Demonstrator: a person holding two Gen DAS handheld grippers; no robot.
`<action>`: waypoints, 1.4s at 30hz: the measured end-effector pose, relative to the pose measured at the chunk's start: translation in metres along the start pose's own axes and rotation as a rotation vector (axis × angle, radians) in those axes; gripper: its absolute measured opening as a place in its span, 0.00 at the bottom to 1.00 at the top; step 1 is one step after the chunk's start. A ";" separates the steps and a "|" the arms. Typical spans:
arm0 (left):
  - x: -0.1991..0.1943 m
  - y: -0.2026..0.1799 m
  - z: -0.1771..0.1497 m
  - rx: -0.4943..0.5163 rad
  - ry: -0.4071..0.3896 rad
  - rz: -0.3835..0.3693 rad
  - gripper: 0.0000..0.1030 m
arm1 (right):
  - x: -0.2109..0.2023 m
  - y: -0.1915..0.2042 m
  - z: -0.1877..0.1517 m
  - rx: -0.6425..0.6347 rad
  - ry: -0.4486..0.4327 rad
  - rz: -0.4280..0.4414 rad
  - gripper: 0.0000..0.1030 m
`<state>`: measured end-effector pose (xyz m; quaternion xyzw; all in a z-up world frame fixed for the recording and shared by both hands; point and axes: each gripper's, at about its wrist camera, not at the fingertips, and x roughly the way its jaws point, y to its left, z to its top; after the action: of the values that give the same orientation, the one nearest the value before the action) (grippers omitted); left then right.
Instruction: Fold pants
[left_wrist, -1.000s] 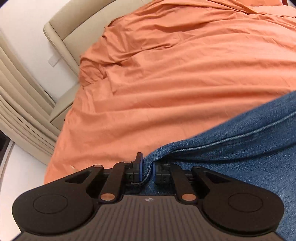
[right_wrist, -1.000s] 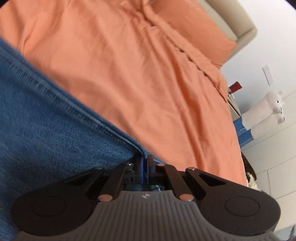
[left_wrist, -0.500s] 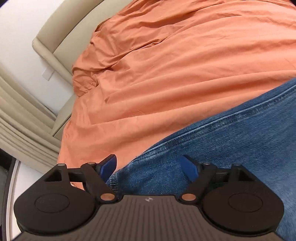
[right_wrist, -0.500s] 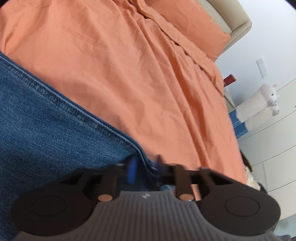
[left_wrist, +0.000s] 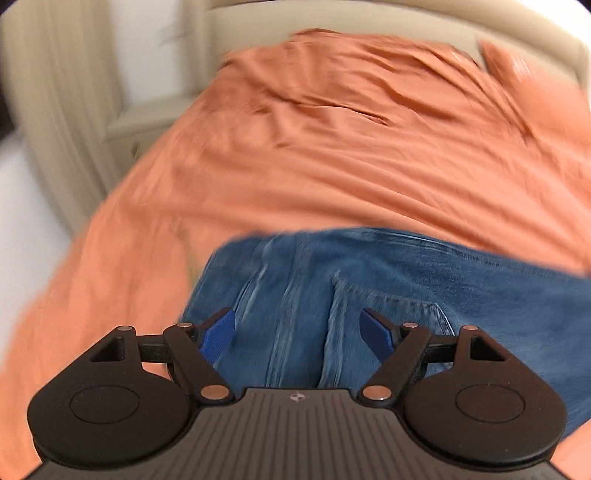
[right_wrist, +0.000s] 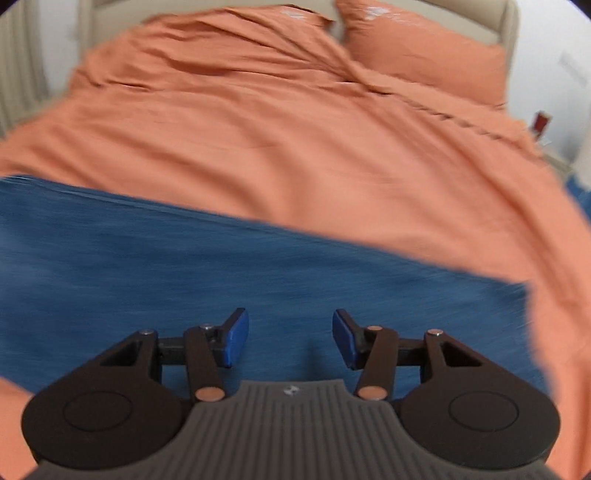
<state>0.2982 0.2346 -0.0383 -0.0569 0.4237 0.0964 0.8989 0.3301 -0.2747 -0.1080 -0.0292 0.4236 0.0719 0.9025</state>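
Both my left tongs (left_wrist: 297, 332) and right tongs (right_wrist: 290, 338) hang spread over the jeans (left_wrist: 424, 295) (holding nothing); next I'd pick an edge to fold.

You see: 1 pair of jeans (right_wrist: 258, 280) ahead of your fingers | 1 orange bedcover (right_wrist: 295, 155) | 1 pillow (right_wrist: 424, 59) | 2 grippers, left gripper (left_wrist: 299, 336), right gripper (right_wrist: 290, 341)
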 end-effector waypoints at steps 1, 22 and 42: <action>-0.004 0.014 -0.009 -0.063 -0.002 -0.011 0.88 | 0.000 0.014 -0.005 0.020 -0.006 0.031 0.45; 0.025 0.087 -0.030 -0.522 -0.189 -0.101 0.22 | 0.020 0.087 -0.066 0.165 -0.128 0.085 0.46; 0.023 0.034 -0.030 -0.098 -0.094 0.321 0.70 | 0.000 -0.016 -0.056 0.434 -0.123 0.029 0.47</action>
<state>0.2829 0.2653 -0.0760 -0.0275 0.3798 0.2616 0.8869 0.2895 -0.2969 -0.1440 0.1761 0.3738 -0.0063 0.9106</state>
